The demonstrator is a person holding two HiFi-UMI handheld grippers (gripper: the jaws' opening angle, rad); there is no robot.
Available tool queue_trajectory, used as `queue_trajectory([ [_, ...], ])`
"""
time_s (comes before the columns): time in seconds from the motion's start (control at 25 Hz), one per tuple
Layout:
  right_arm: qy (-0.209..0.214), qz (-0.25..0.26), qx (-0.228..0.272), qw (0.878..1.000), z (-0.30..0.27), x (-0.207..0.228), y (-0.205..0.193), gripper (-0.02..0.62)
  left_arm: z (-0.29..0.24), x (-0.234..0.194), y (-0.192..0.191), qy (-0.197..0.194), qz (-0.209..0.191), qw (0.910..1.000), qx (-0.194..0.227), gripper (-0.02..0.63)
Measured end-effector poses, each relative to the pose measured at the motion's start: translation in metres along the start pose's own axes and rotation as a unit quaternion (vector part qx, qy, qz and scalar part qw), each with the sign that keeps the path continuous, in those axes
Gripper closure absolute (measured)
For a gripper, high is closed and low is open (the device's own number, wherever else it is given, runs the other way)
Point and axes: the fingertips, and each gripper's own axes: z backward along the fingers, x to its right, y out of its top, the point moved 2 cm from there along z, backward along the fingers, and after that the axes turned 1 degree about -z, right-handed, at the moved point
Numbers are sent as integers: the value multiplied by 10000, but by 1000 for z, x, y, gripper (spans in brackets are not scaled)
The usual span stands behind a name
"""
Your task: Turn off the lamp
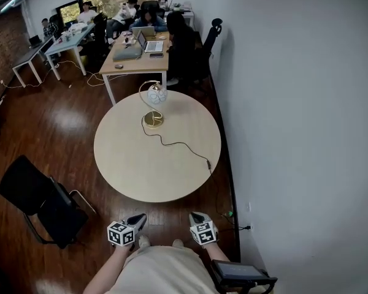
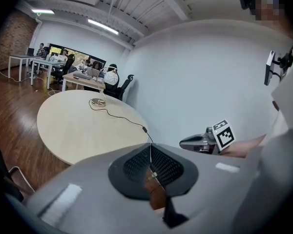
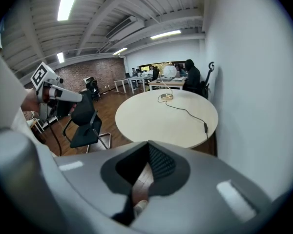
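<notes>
Brass-coloured, the lamp [image 1: 154, 106] has a round base [image 1: 153, 120], a thin arm that arches over, and a white globe shade [image 1: 157, 94] hanging from it; whether it glows can't be told. It stands at the far side of the round pale table [image 1: 129, 164], opposite you. Its black cord [image 1: 175, 143] snakes across the top to an inline switch [image 1: 208, 163] by the right edge, then drops off. Your left gripper [image 1: 138, 218] and right gripper [image 1: 195, 216] sit low by your body, well short of the table, each with jaws closed tip to tip on nothing.
</notes>
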Motion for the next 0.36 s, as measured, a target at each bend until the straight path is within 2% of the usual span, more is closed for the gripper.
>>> queue_trajectory([
  [0.16, -16, -4, 30, 10000, -6, -9, 9, 591, -1, -9, -5, -79, -9, 9999, -115, 598],
  [0.36, 12, -164, -117, 9998, -4, -43, -12, 591, 17, -16, -20, -157, 101, 9995, -258, 598],
])
